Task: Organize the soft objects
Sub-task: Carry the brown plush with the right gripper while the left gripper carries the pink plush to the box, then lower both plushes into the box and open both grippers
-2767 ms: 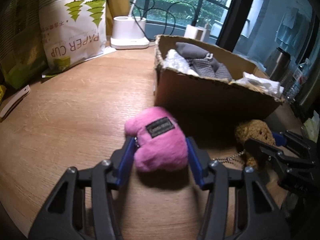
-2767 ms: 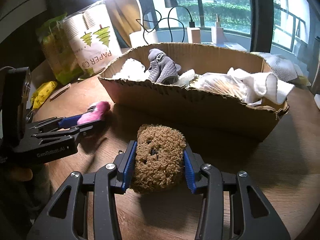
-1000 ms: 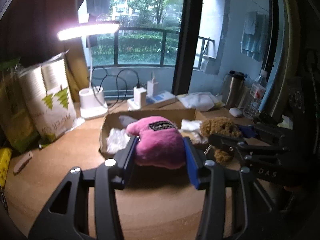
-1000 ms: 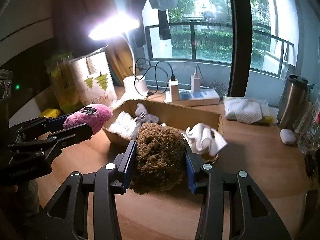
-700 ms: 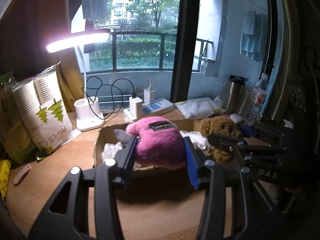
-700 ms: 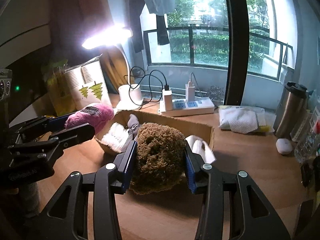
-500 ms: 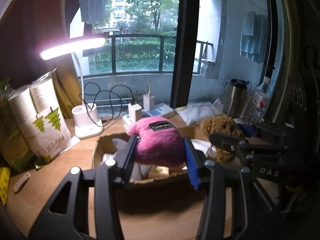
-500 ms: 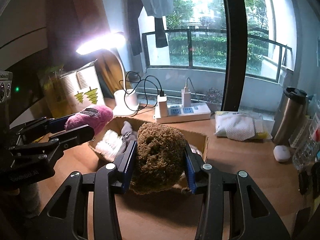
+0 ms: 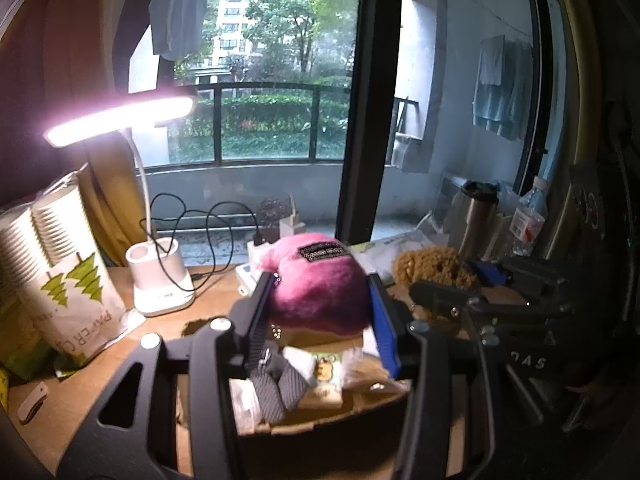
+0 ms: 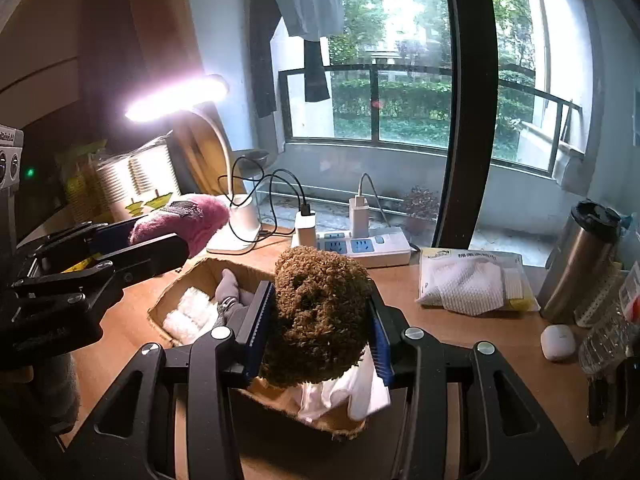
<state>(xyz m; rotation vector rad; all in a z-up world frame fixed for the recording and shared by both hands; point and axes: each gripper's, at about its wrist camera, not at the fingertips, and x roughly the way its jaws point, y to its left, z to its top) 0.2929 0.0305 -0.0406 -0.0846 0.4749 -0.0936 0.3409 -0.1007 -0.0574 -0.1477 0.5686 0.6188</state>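
Above the open cardboard box (image 9: 304,420) on the wooden counter (image 9: 80,384), the left gripper (image 9: 318,312) is clamped partway closed on a pink plush toy (image 9: 320,292), its blue pads pressing both sides of the toy, whose dark label faces up. Beside it, the right gripper (image 10: 320,320) grips a shaggy brown plush toy (image 10: 318,316) in the same way, squeezed between its two fingers over the box's near right end. Both toys hang clear of the box. Inside the box lie a grey knitted item (image 10: 230,292), white fluffy pieces (image 10: 188,312) and a white cloth (image 10: 348,392) draped over the near rim. Behind the box stand a lit desk lamp (image 9: 160,276) with its cable, a white power strip (image 10: 360,246) and a sleeve of paper cups (image 9: 60,280) at the left. To the right sit a packet of white cloths (image 10: 472,280), a steel tumbler (image 10: 580,260) and a small white case (image 10: 558,342).
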